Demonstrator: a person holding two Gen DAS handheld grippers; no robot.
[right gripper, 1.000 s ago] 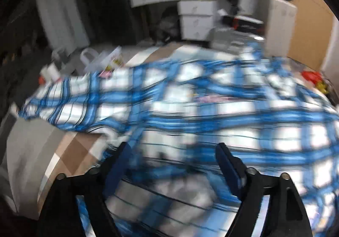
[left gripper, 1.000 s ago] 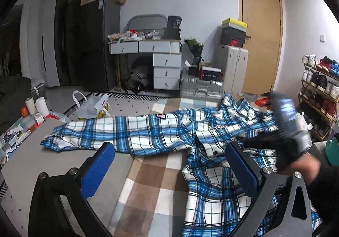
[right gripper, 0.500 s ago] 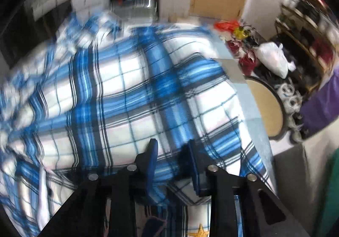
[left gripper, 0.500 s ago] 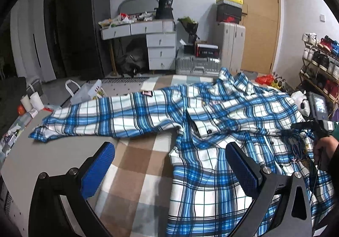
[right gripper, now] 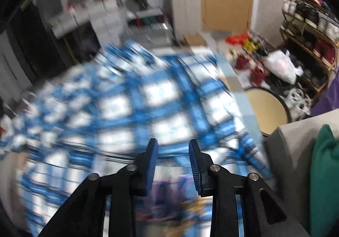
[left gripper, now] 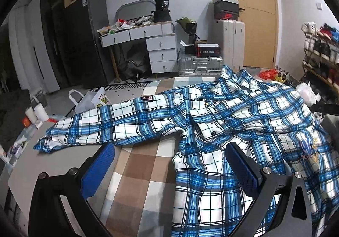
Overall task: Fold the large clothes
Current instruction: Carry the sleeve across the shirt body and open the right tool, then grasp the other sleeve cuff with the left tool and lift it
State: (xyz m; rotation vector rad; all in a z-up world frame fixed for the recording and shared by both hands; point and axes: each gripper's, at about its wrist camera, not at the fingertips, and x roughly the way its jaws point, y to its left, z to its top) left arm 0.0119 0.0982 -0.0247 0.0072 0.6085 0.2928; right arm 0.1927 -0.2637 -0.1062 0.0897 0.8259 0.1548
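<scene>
A large blue and white plaid shirt (left gripper: 222, 122) lies spread on a checked brown, grey and white cloth (left gripper: 144, 175) over the table. One sleeve (left gripper: 101, 122) stretches out to the left. My left gripper (left gripper: 169, 163) is wide open and empty, above the shirt's lower left edge. In the right wrist view the shirt (right gripper: 131, 105) is blurred by motion. My right gripper (right gripper: 172, 148) hangs over its near edge, jaws partly open with a gap between the blue pads, holding nothing.
Grey table edge (left gripper: 42, 165) at left with cups (left gripper: 37, 112). Behind stand a drawer desk (left gripper: 156, 46), suitcases (left gripper: 200, 65) and a wooden door (left gripper: 254, 14). A shoe rack (right gripper: 311, 31), a white bag (right gripper: 281, 67), a round stool (right gripper: 267, 108) and a green cushion (right gripper: 324, 173) are at right.
My right gripper was closed down on the shirt's edge half a second ago; now its jaws have parted and it swings fast. The left view moved closer over the shirt.
</scene>
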